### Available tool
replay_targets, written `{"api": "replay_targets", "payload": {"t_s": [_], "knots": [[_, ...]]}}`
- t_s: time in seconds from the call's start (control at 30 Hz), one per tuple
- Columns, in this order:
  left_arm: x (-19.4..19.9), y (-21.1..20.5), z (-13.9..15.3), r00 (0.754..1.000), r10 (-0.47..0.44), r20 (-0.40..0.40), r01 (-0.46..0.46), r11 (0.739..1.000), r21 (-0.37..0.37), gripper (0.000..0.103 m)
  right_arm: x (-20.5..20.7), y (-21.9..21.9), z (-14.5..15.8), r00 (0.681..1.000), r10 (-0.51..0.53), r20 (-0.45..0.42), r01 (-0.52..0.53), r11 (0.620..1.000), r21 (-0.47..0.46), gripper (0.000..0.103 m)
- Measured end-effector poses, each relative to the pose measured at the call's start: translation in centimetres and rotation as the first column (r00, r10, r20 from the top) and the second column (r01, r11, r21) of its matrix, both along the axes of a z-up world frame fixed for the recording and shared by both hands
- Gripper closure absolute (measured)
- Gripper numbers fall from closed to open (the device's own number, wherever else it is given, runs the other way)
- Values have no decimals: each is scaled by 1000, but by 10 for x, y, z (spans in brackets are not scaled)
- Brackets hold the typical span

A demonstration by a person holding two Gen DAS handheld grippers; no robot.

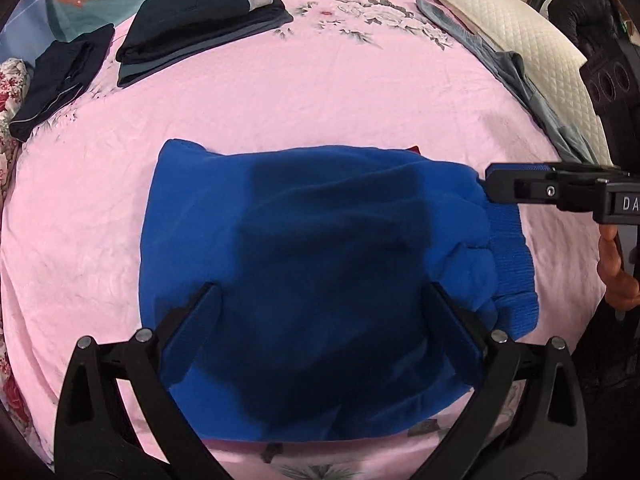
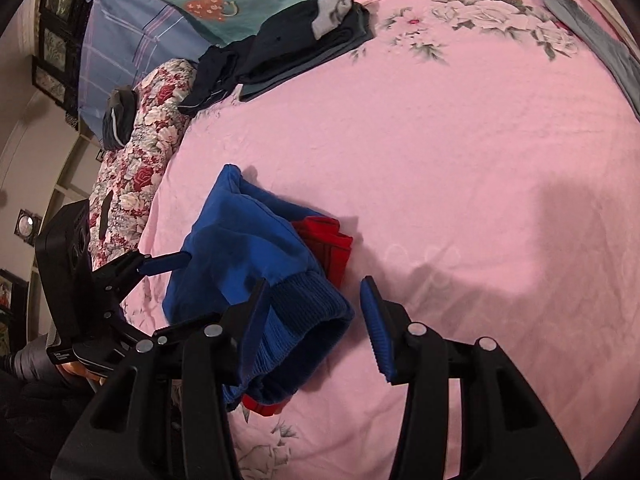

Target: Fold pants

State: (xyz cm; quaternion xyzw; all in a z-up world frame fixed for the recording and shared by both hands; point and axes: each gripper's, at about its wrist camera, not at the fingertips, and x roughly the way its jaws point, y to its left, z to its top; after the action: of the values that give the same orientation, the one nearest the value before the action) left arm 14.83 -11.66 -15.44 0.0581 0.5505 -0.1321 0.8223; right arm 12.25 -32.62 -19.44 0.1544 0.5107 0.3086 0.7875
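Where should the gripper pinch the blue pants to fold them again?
Probably the ribbed cuff of the blue pants. It is thick, sticks out at the bundle's edge, and already lies between the open fingers of the right gripper, so come in from that cuff end. The left gripper hovers open over the middle.

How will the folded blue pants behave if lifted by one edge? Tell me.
The blue pants look like thick, soft fleece, so they would probably droop and unfold rather than hold shape. The ribbed cuff seems stretchy and may give under a pinch. On the wrinkled pink sheet, pushing would likely bunch them.
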Motion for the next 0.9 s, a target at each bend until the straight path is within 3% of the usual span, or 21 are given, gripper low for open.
{"api": "replay_targets", "payload": {"t_s": [0.13,0.37,0.57,0.63,0.9], "knots": [[-1,-1,0,1000,0,-4,0,1000,16,2,11,10,-2,999,45,22,-45,999,-8,43],[-4,-3,-7,1000,-8,7,7,999,45,2,32,30,-20,985,170,-21,-169,985,12,43],[-4,0,-9,1000,-9,13,9,1000,29,2,47,33,-29,976,210,-61,-207,977,54,40],[-4,0,-11,1000,-8,15,7,1000,25,2,49,33,-32,975,211,-63,-209,977,44,33],[-6,1,-12,999,-28,27,28,999,19,2,51,51,-32,969,240,-49,-239,971,30,27]]}}
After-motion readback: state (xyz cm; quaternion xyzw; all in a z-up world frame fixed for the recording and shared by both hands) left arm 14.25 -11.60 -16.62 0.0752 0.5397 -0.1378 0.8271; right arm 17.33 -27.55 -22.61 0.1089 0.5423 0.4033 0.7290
